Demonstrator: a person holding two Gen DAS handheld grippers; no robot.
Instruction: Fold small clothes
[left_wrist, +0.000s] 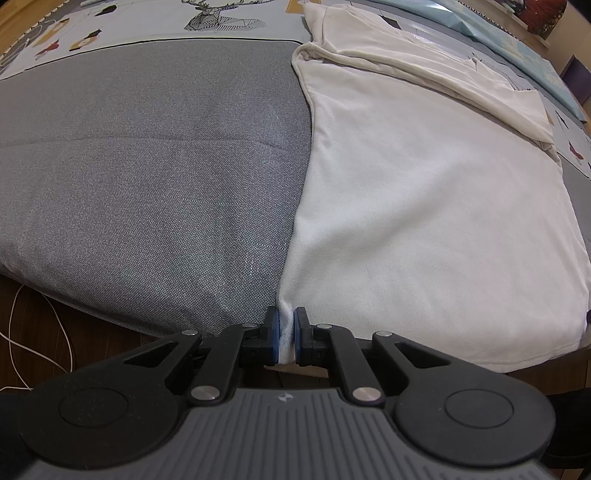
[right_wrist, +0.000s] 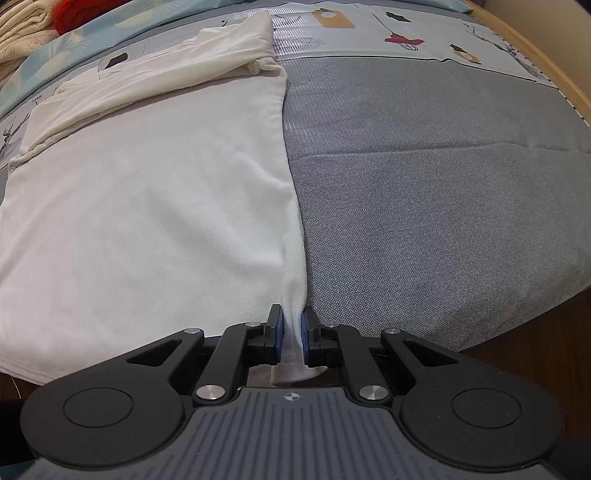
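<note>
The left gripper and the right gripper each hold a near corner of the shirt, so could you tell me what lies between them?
Only the shirt's near hem, per both wrist views; neither gripper sees the other.

Both fisheye cameras sit low behind their own fingers at the near edge of the bed, facing across it. The left wrist view looks along the white garment's (left_wrist: 424, 221) left edge, with grey bedcover (left_wrist: 147, 166) to its left. The right wrist view looks along the opposite edge. Both views share the garment and the patterned sheet (right_wrist: 406, 33) beyond.
</note>
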